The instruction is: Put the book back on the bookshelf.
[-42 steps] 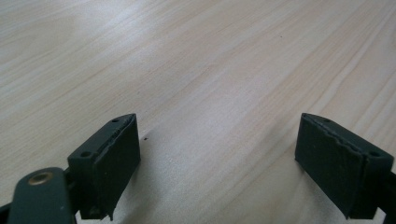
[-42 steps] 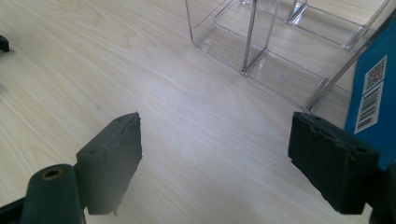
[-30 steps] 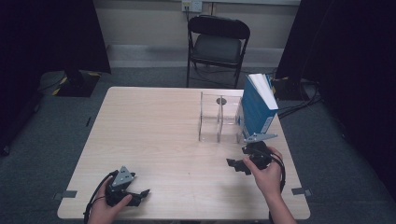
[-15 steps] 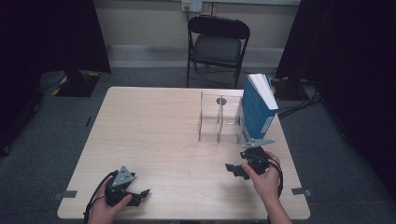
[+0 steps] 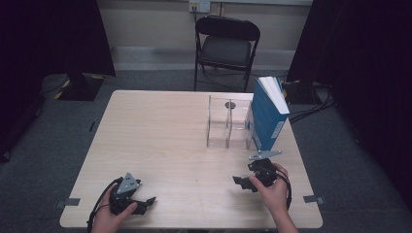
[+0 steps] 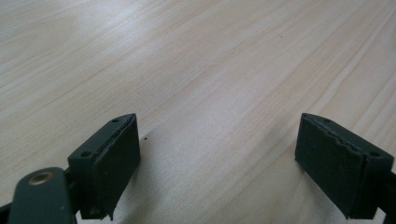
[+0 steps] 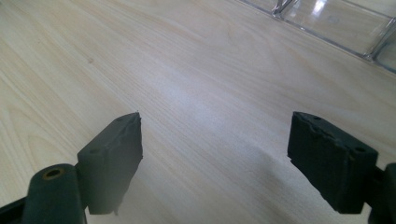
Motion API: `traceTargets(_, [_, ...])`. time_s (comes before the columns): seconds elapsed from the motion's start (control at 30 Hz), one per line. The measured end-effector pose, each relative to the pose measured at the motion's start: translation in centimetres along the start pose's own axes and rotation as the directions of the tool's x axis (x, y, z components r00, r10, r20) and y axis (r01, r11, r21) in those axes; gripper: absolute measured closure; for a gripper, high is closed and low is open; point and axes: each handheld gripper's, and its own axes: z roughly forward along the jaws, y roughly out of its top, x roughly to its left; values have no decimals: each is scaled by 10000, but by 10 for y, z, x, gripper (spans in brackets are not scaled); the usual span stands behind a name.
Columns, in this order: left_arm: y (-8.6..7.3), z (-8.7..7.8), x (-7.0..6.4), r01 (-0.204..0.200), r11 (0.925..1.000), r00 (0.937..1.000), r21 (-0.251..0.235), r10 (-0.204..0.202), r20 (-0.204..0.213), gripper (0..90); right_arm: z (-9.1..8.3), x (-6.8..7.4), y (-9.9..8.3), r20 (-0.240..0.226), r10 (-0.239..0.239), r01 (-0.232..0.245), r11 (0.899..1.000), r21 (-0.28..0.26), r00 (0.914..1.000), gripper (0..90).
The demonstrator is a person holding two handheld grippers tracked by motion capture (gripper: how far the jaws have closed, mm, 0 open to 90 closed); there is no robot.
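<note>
At the bench's (image 5: 160,131) near edge, the left tool (image 5: 145,201) rests low, jaws wide and empty; the right tool (image 5: 239,181), also wide and empty, points left, near the blue book (image 5: 266,119) leaning against the clear rack (image 5: 227,124).

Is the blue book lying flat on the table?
No, the blue book stands upright, leaning against the clear rack.

The table (image 5: 160,136) is pale wood grain, smooth with a soft sheen. On it, the divider rack (image 5: 228,124) is clear glossy plastic; beside it, the blue book (image 5: 266,119) looks glossy-covered, paper-edged.
</note>
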Motion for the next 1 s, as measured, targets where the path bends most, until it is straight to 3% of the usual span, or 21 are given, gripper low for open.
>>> traceTargets(0.2, [0,0,0,19,10000,10000,0,-19,7,137,8,1,-7,-127,-35,37,9999,104,9999,178])
traceTargets(0.53, [0,0,0,5,10000,10000,1,-5,1,137,13,3,-16,76,-330,328,9991,253,9994,184])
traceTargets(0.67, [0,0,0,3,10000,10000,2,-3,-4,137,16,7,-21,374,-1041,1030,9943,280,9939,193])
traceTargets(0.73, [0,0,0,17,10000,10000,2,-17,1,137,19,7,-24,288,-1035,1022,9938,438,9942,187])
traceTargets(1.0, [0,0,0,11,10000,10000,-13,-11,-12,137,21,8,-31,529,-1286,1284,9917,71,9903,167])
